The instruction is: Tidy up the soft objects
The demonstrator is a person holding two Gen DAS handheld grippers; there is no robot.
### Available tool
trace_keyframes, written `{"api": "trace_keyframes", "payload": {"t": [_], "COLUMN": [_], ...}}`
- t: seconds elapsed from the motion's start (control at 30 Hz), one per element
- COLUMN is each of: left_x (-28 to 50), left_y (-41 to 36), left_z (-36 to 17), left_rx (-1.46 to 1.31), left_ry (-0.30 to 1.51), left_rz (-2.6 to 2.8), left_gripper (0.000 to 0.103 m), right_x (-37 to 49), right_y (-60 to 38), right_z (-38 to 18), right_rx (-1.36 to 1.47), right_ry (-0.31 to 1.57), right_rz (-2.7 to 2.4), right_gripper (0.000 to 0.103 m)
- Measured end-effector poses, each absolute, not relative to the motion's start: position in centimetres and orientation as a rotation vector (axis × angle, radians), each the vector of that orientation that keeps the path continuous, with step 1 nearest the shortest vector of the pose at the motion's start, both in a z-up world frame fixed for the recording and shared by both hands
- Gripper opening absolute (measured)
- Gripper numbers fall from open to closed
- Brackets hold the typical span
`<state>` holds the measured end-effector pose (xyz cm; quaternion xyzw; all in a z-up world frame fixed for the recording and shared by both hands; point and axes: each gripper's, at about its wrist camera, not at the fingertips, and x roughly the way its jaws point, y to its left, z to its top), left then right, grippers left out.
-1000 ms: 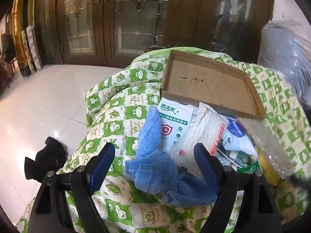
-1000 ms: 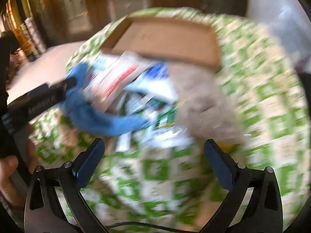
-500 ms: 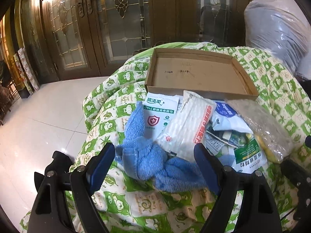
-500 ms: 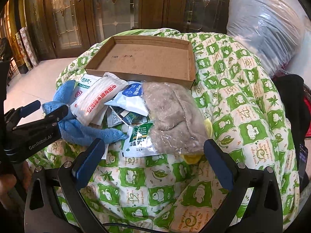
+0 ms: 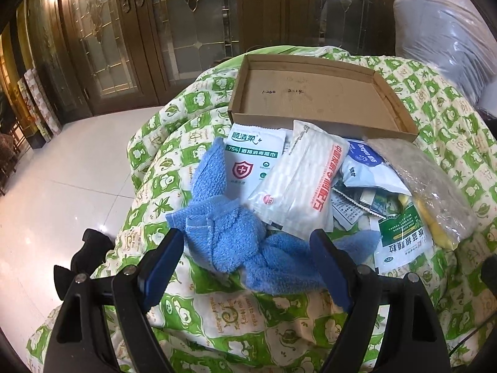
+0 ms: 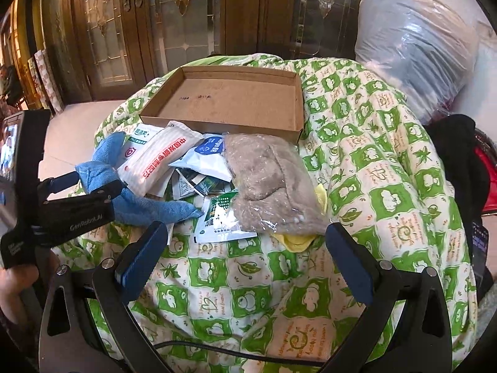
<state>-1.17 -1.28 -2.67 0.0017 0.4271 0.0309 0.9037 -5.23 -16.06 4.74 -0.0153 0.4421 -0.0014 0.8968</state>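
1. Two views, left wrist first. My left claw (image 5: 245, 264) hangs open, empty, its blue pads on either side of the crumpled blue towel (image 5: 236, 242) without touching it. Everything lies on a green-and-cream checked quilt (image 5: 174, 158) that falls away on the left to a glossy white tiled floor (image 5: 62, 180). Dark wooden doors with leaded glass (image 5: 192, 25) close the room behind. A shallow cardboard tray (image 5: 313, 93) sits at the quilt's far side, nothing in it. Against its near wall lie a wet-wipe pack (image 5: 251, 158) and a white pack with red lettering (image 5: 298, 186), which overlaps the towel's far edge.

2. Right wrist view. My right claw (image 6: 245, 258) is open too, holding nothing, over bare quilt (image 6: 217, 279) short of the pile. A clear bag of grey-brown fluffy fabric (image 6: 267, 183) lies just ahead, resting on a yellow item (image 6: 295, 242) and a green-printed sachet (image 6: 220, 220). To the right, the quilt runs free toward a big plastic-wrapped bundle (image 6: 416, 43). My left claw (image 6: 90, 183) reaches in at the towel (image 6: 149, 205).
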Motion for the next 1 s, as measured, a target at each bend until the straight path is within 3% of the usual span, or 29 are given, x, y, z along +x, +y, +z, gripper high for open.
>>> {"api": "trace_keyframes", "payload": {"t": [1.0], "left_x": [-1.7], "left_y": [-1.4], "left_z": [-1.8], "left_rx": [-0.006], "left_ry": [0.842], "left_rz": [0.006], "left_gripper": [0.084], "right_x": [-4.4], "right_y": [-16.5], "right_z": [4.7], "right_rx": [0.020], "right_ry": [0.948], "right_rz": [0.050], "right_gripper": [0.103]}}
